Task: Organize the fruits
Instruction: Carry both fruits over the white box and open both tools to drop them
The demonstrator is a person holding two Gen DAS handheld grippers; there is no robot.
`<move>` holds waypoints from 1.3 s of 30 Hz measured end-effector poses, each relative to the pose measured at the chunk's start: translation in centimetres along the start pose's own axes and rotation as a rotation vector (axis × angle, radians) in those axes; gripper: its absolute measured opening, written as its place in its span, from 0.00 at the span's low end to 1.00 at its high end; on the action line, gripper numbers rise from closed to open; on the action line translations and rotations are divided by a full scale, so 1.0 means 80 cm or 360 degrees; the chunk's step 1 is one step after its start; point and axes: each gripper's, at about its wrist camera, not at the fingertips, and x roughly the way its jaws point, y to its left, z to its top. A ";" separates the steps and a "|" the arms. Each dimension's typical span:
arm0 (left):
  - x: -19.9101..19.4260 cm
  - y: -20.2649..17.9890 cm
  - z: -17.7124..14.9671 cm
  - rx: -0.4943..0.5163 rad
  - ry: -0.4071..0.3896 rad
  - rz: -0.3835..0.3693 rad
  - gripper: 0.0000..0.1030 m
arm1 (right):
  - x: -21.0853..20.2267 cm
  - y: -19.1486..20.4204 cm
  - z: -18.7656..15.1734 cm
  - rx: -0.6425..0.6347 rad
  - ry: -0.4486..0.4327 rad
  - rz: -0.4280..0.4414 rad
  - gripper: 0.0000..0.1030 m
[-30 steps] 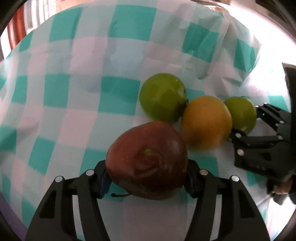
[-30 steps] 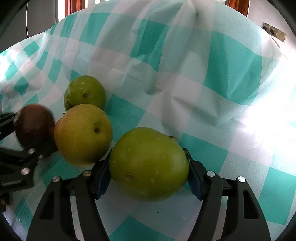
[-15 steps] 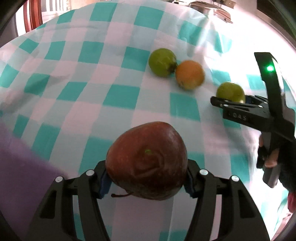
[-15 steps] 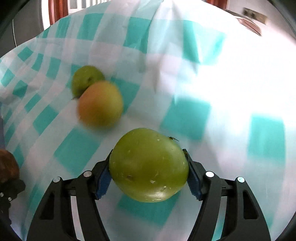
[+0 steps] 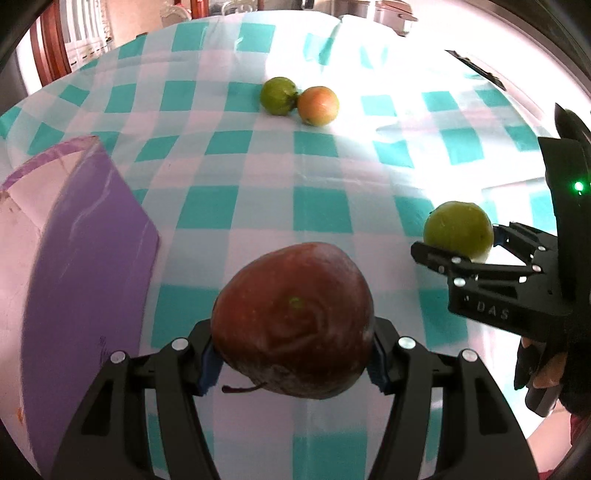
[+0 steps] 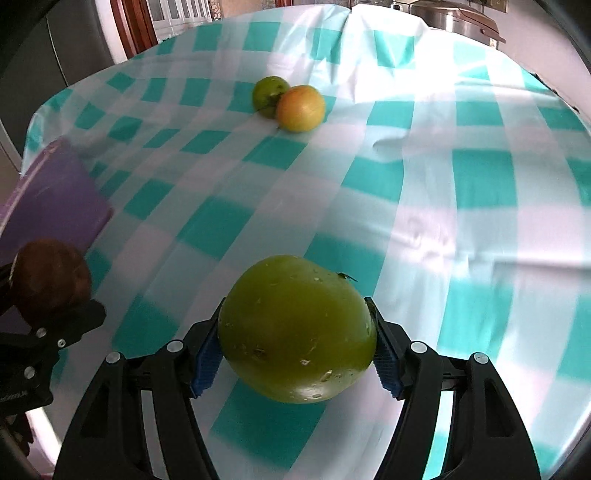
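Observation:
My left gripper (image 5: 291, 354) is shut on a dark red fruit (image 5: 291, 317) and holds it above the table, beside a purple box (image 5: 85, 280) at its left. My right gripper (image 6: 295, 350) is shut on a large green fruit (image 6: 297, 332), also lifted; it shows at the right of the left wrist view (image 5: 458, 230). The red fruit shows at the left of the right wrist view (image 6: 50, 280). A small green fruit (image 5: 277, 95) and an orange-yellow fruit (image 5: 318, 105) lie touching on the far side of the checked tablecloth (image 5: 321, 206).
The purple box (image 6: 55, 199) has a white inside (image 5: 14, 266) and stands at the table's near left. Metal pots (image 6: 458, 18) stand beyond the far edge. The cloth has a wrinkle (image 6: 391, 142) right of the two lying fruits.
Both grippers have pulled back and up from the two lying fruits, each carrying its fruit. The purple box has come into view at the left.

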 end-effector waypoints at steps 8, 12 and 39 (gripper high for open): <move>-0.056 -0.016 -0.039 0.0136 -0.0037 -0.0042 0.60 | -0.059 0.026 -0.055 0.0034 -0.0016 0.0006 0.65; -0.083 -0.020 -0.051 0.0190 -0.0074 -0.0073 0.60 | -0.091 0.030 -0.074 0.0071 -0.0047 -0.0010 0.65; -0.269 0.161 -0.115 -0.0179 -0.0503 0.0164 0.60 | -0.203 0.247 -0.016 -0.0435 -0.0319 0.0189 0.65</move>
